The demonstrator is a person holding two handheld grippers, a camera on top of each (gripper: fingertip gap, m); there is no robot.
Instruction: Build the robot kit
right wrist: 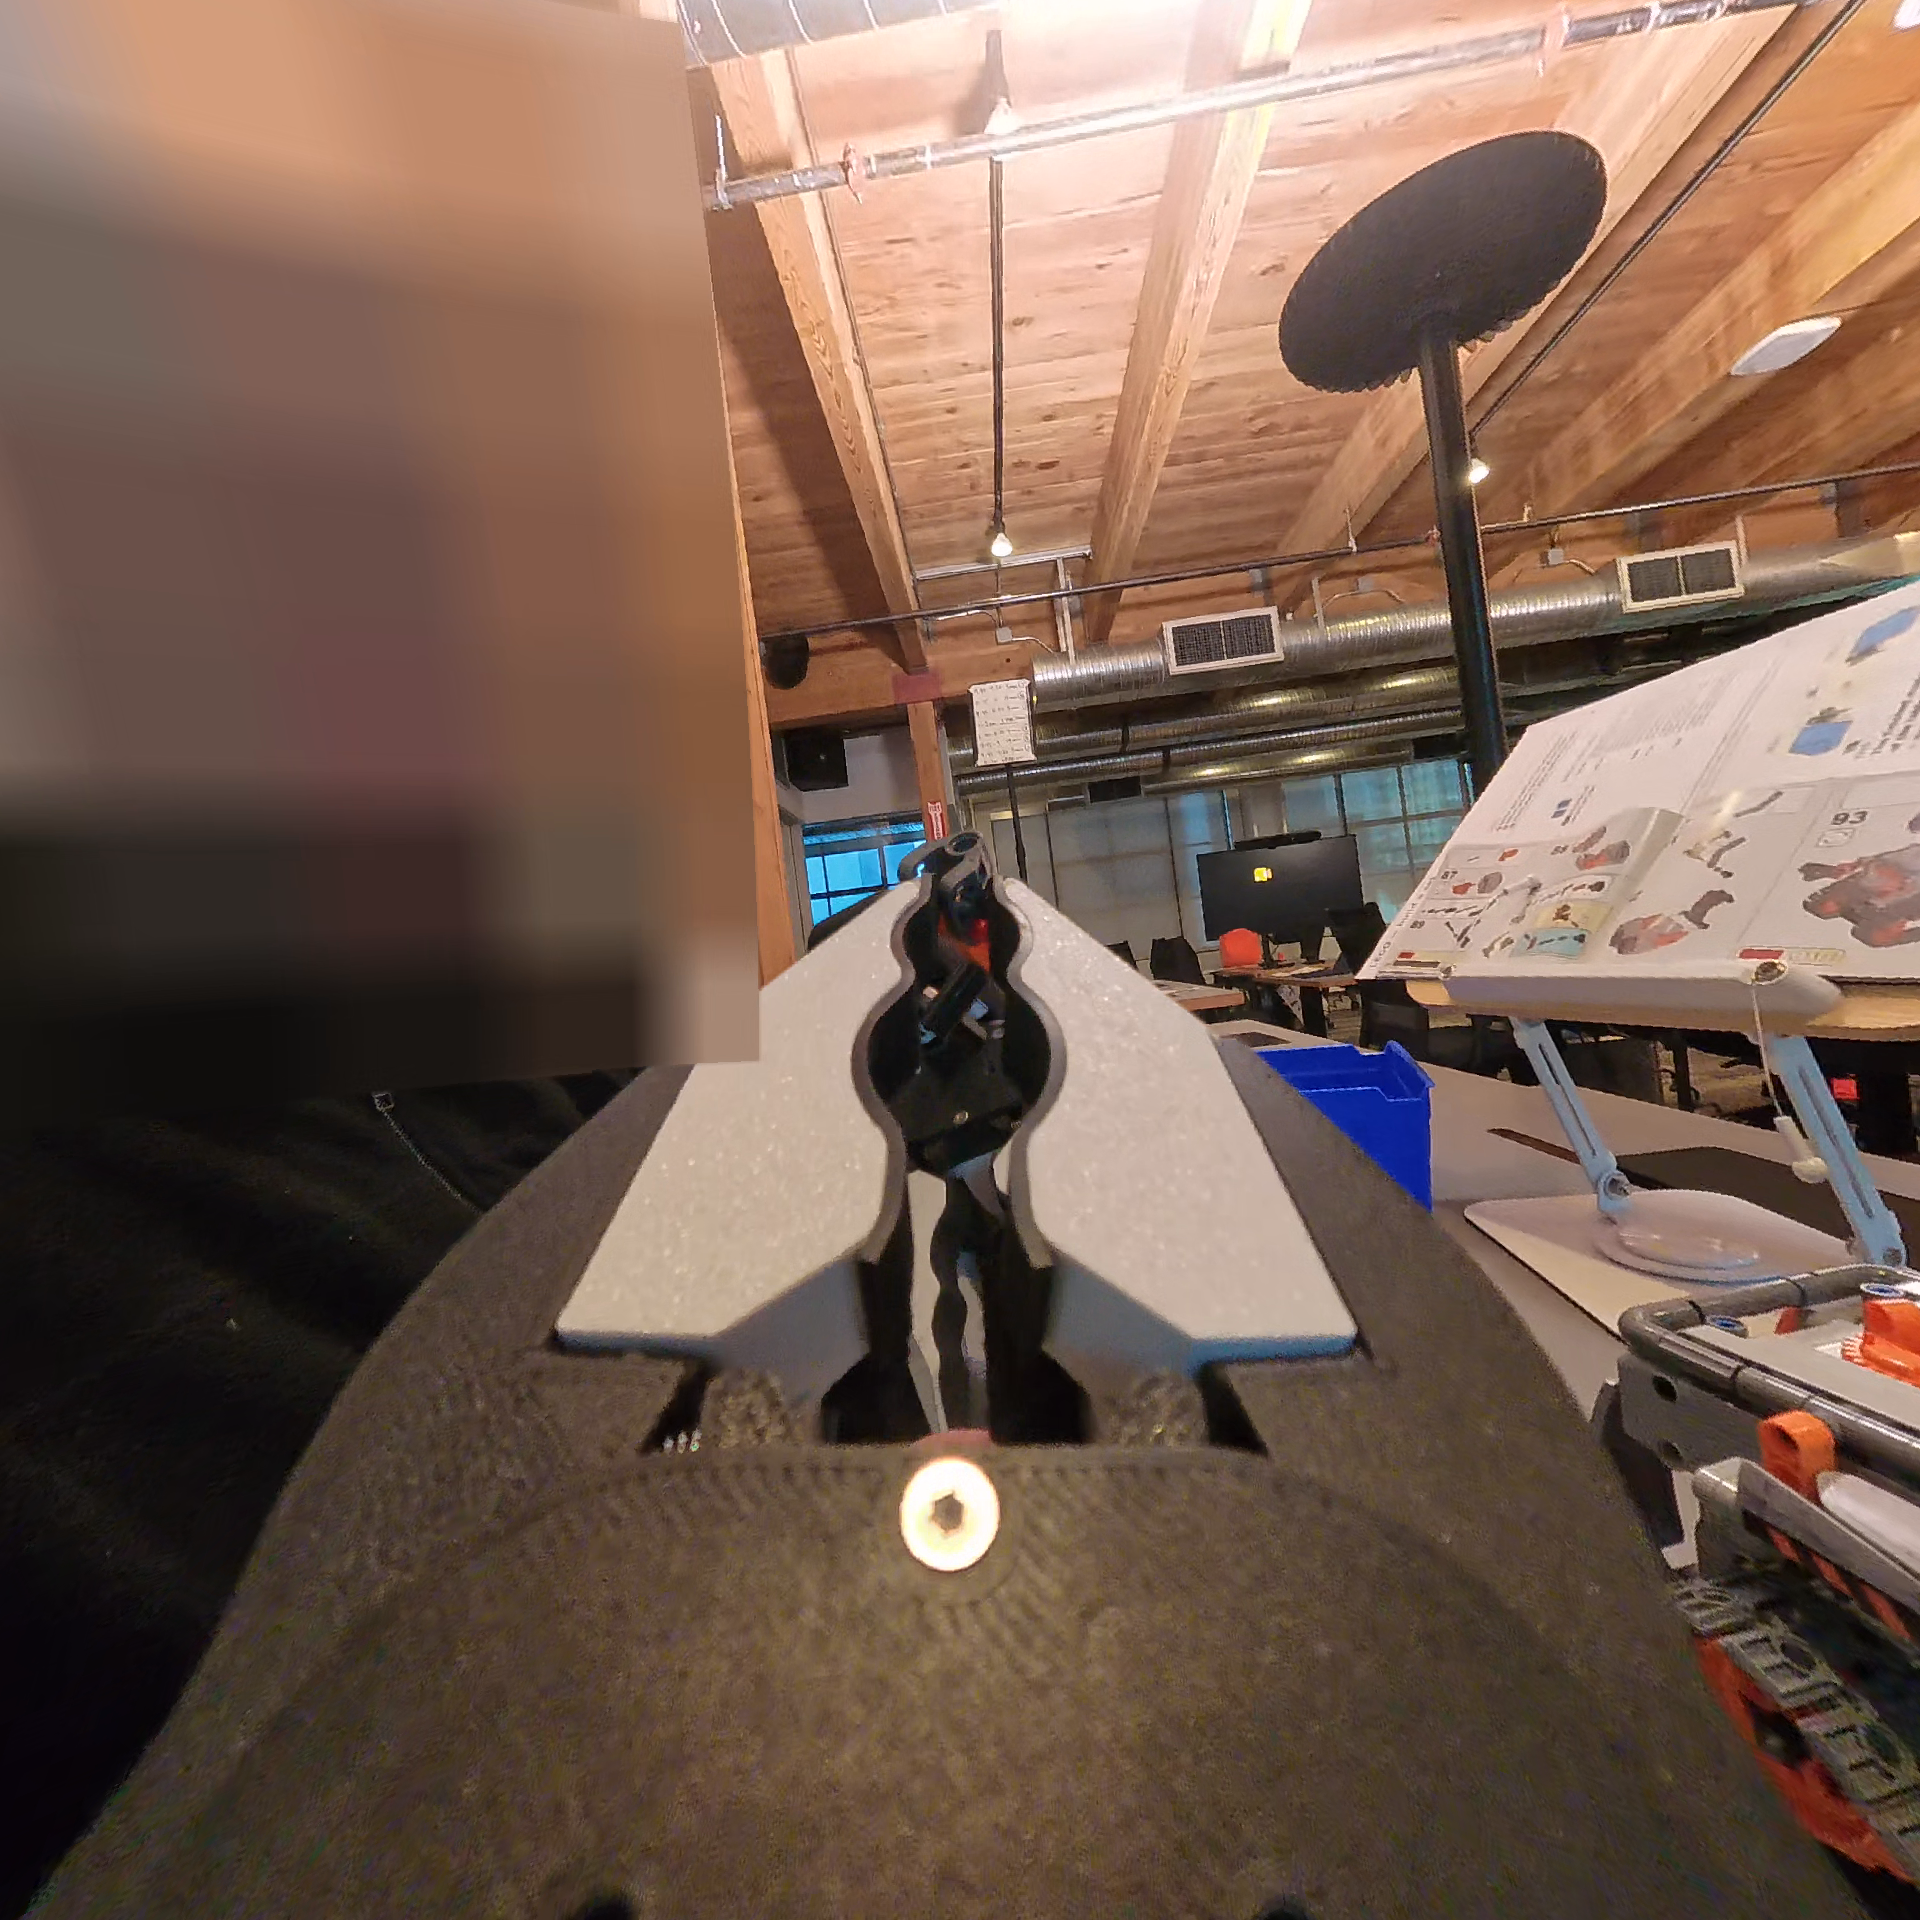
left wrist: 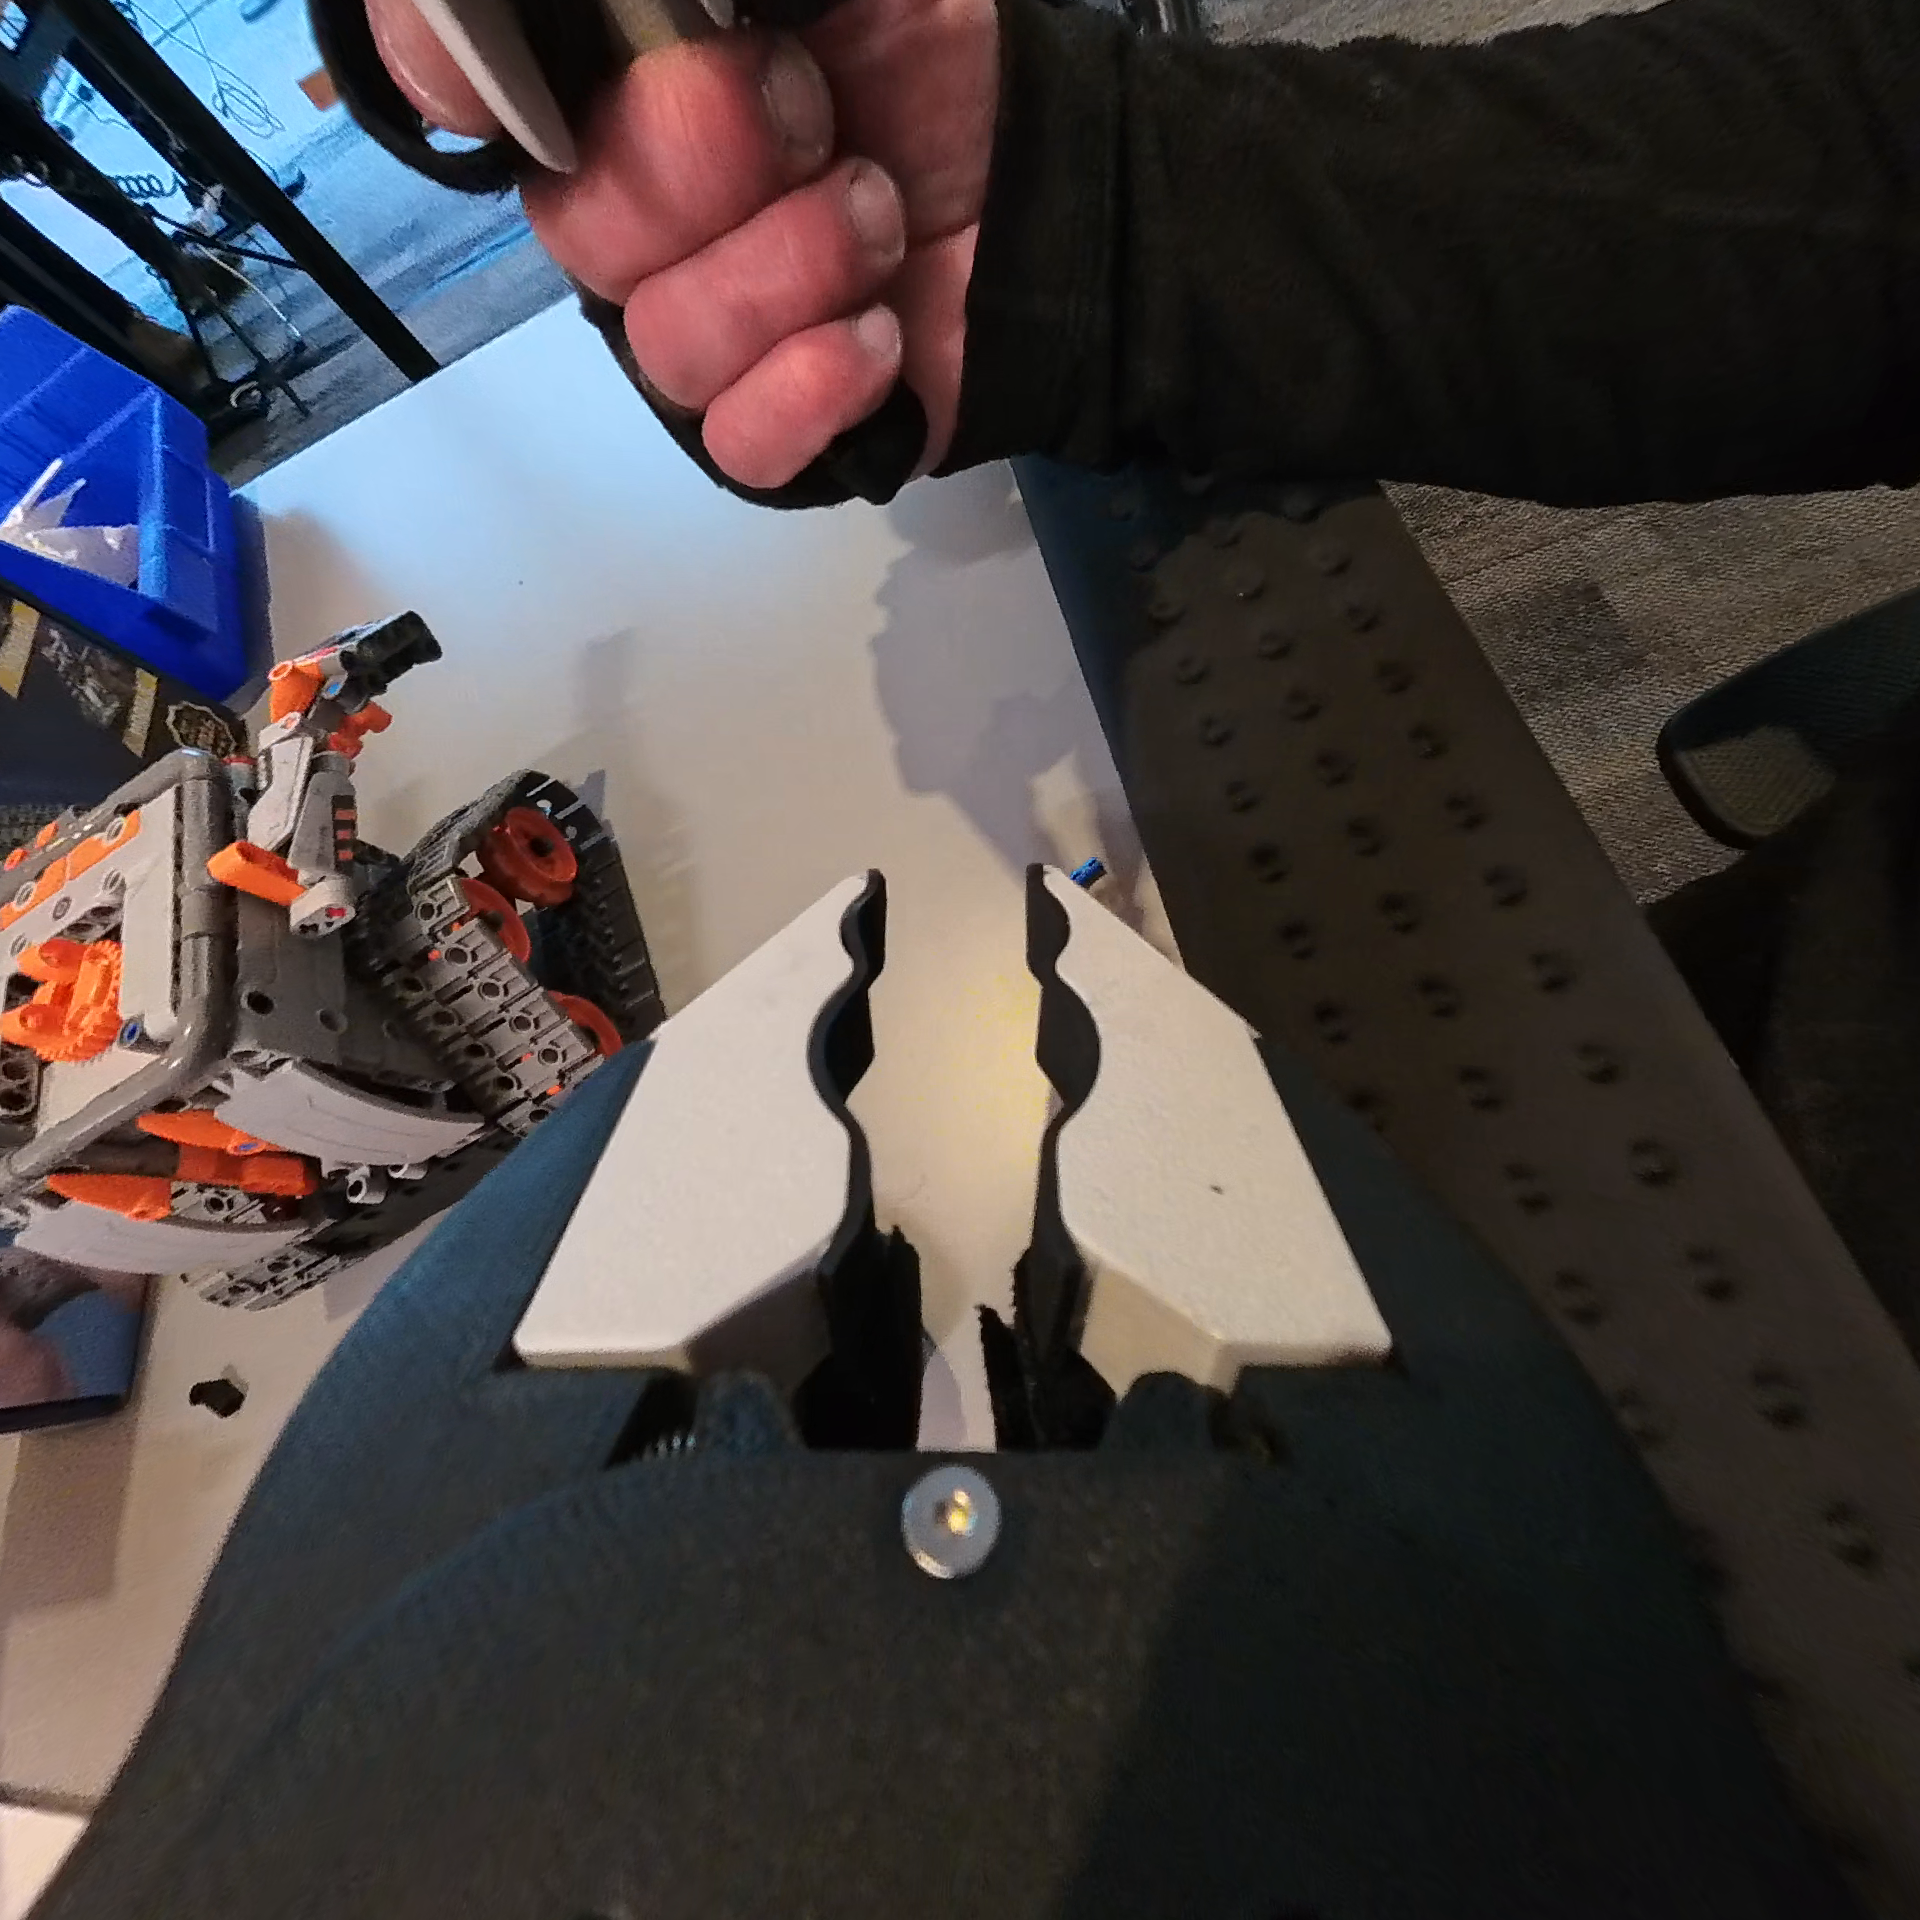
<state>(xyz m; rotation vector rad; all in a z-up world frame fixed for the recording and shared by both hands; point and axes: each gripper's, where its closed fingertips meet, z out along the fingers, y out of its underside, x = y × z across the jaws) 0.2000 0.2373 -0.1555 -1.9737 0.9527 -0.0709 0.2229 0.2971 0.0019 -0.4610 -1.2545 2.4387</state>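
- Up close, the left claw (left wrist: pixel 956 883) has its two grey fingers parted with a clear gap between them and nothing held; bare white tabletop (left wrist: pixel 727 644) shows through the gap.
- Left of that claw, a grey, orange and black toy tracked vehicle (left wrist: pixel 301 997) built from bricks stands on the tabletop, with a blue bin (left wrist: pixel 114 488) beyond it.
- Above the claw, a person's hand (left wrist: pixel 748 270) in a dark sleeve (left wrist: pixel 1455 239) grips a handle.
- Right of the claw, a dark studded plate (left wrist: pixel 1403 935) lies along the tabletop edge.
- Meanwhile the right claw (right wrist: pixel 961 894) points upward toward a wooden ceiling, its fingers closed around a small black and orange brick assembly (right wrist: pixel 956 1039) that pokes out past the tips.
- To its right, an open instruction booklet (right wrist: pixel 1704 831) rests tilted on a white stand (right wrist: pixel 1683 1226), and part of the toy vehicle sits in the lower right corner.
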